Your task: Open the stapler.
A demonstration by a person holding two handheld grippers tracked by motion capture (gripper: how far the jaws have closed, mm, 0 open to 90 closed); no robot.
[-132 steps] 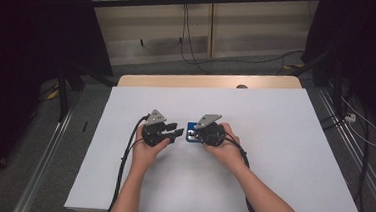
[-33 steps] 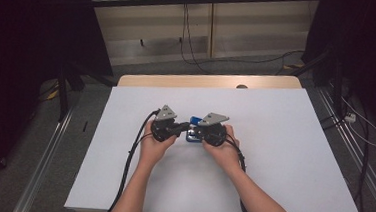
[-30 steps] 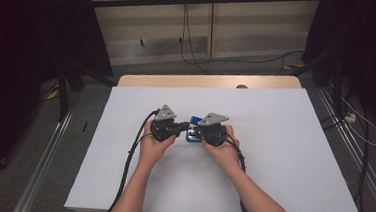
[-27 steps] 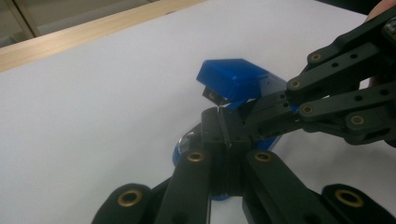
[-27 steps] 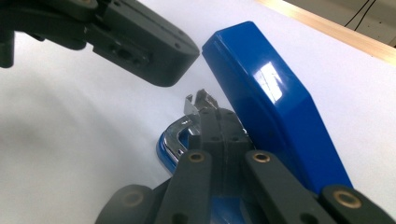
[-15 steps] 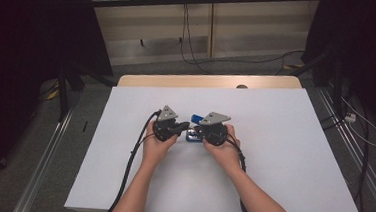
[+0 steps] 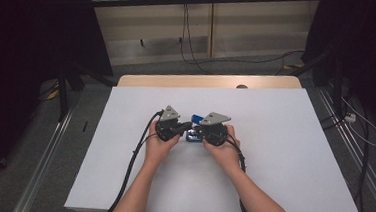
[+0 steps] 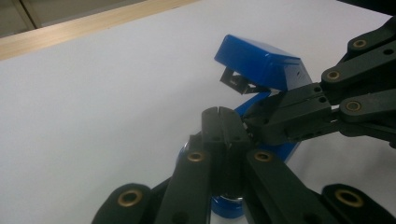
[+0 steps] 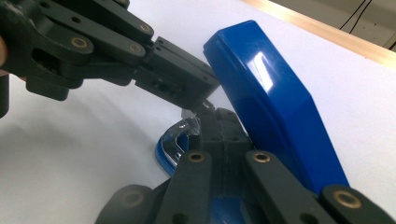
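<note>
A blue stapler (image 7: 195, 120) lies mid-table between the two hands, its top (image 8: 263, 62) hinged up off the base (image 9: 164, 155). My left gripper (image 7: 186, 129) comes in from the left, jaws shut, its tips over the base under the raised top (image 9: 275, 93). My right gripper (image 7: 195, 132) comes from the right, also shut, and its tips meet the left gripper (image 9: 204, 95) inside the stapler's open mouth. In the left gripper view my own jaws (image 8: 219, 116) touch the right gripper (image 8: 254, 122). Nothing shows clamped between either pair of jaws.
The white table top (image 7: 283, 143) has bare room on every side of the hands. A wooden strip (image 7: 207, 82) runs along its far edge. Black cables (image 7: 137, 152) trail from the grippers toward the near edge. Dark floor and rails flank the table.
Since the oldest frame the two grippers have closed in on the stapler until their tips meet. Over the last second nothing has visibly shifted.
</note>
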